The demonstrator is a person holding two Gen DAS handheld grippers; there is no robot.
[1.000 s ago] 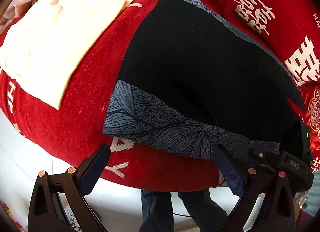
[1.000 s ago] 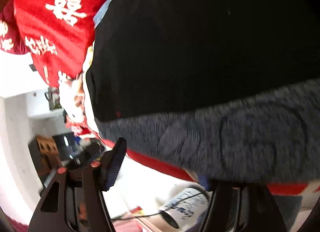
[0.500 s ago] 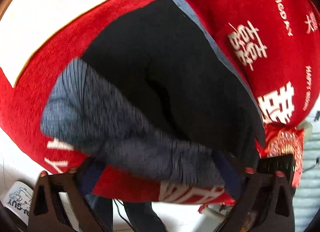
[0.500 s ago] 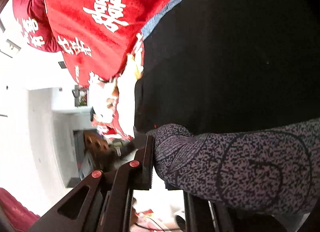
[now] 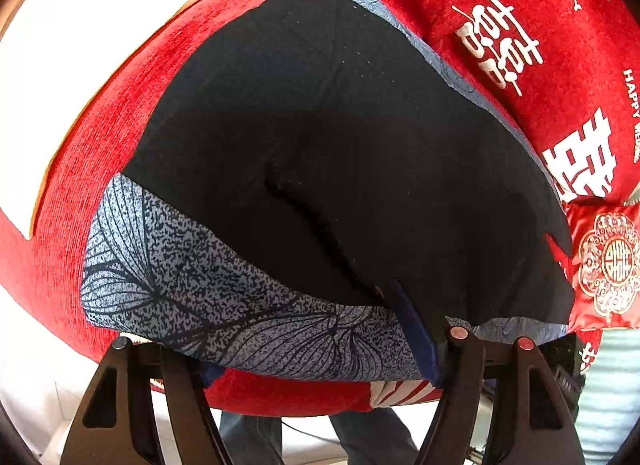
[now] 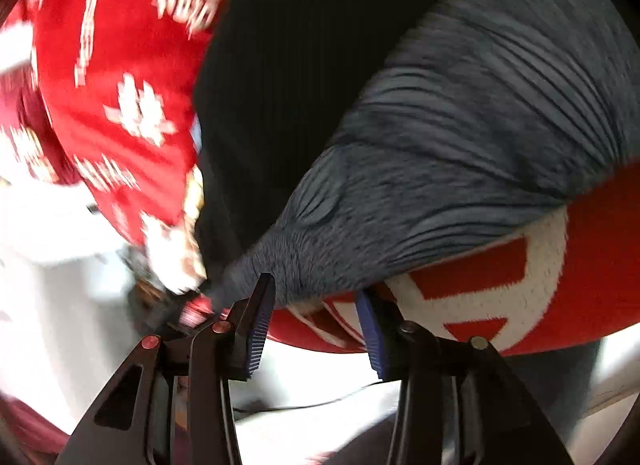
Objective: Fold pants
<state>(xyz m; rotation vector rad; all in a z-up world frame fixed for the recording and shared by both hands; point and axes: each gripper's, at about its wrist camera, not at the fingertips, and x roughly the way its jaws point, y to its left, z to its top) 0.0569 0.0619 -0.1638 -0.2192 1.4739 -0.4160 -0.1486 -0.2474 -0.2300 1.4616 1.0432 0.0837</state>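
- One pair of pants (image 5: 344, 153) lies spread on a red cover (image 5: 100, 153); its black inner side faces up, and a blue-grey patterned hem (image 5: 224, 297) runs along the near edge, which overhangs the cover's front.
- Left gripper (image 5: 316, 349): its jaws are closing with the hem between them; the right pad (image 5: 412, 333) lies against the cloth, while the other pad is hidden beneath the hem, so a true clamp cannot be told.
- Right gripper (image 6: 314, 329): its jaws are opening; the left pad (image 6: 258, 325) sits at a bunched corner of the hem (image 6: 460, 153), the right pad stands clear of it over the cover (image 6: 600, 265); the picture is smeared by motion, so contact is hard to judge.
- A pale cloth (image 5: 80, 57) lies on the cover to the left of the pants, cut off by the left wrist view's edge.
- White characters (image 5: 500, 49) mark the cover to the right; a red cushion (image 5: 604, 265) with a round emblem sits just beside the pants.
- Below the cover, a person's legs (image 5: 360, 441) in jeans show, partly hidden by the gripper arms.
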